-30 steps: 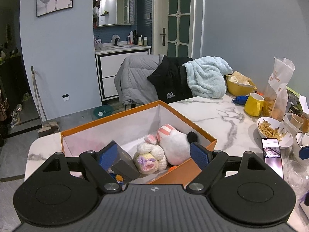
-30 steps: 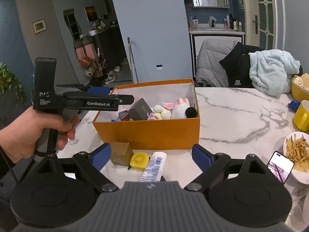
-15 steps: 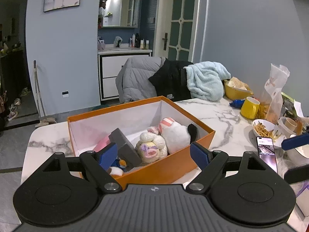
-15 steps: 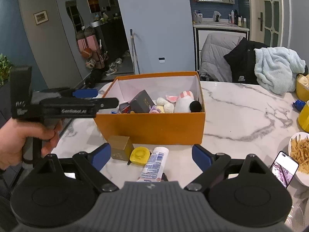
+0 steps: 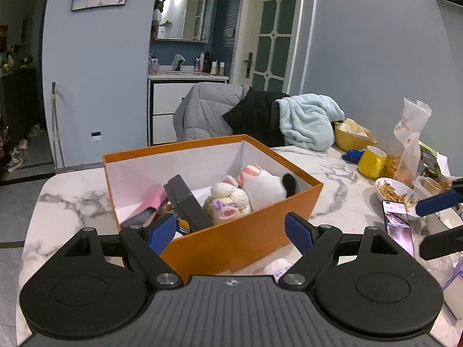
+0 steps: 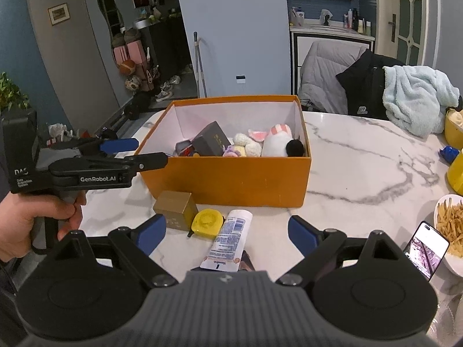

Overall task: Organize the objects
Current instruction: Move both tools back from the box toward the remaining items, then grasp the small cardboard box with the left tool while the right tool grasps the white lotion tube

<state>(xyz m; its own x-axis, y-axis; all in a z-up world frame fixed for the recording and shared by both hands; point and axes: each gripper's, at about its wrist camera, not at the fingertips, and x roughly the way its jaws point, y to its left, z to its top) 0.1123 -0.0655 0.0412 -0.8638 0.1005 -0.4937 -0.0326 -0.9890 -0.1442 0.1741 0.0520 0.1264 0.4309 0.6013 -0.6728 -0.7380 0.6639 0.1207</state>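
An orange box point(image 6: 228, 179) stands on the marble table; it holds plush toys point(image 6: 275, 144), a dark grey box point(image 6: 209, 141) and small items. In front of it lie a gold box point(image 6: 175, 209), a yellow tape measure point(image 6: 207, 222) and a white tube point(image 6: 228, 240). My right gripper point(image 6: 227, 232) is open and empty, just above these loose items. My left gripper point(image 5: 230, 232) is open and empty, at the orange box's point(image 5: 246, 231) near corner; it also shows in the right wrist view point(image 6: 136, 154), left of the box.
A phone point(image 6: 425, 248), a bowl of fries point(image 6: 451, 225), a yellow mug point(image 5: 371, 162) and a snack bag point(image 5: 408, 144) crowd the table's right side. Jackets and a light blue towel point(image 6: 416, 98) hang on chairs behind the table.
My left gripper has drawn back and up from over the orange box, so more of the box shows. My right gripper has risen slightly and stays over the loose items.
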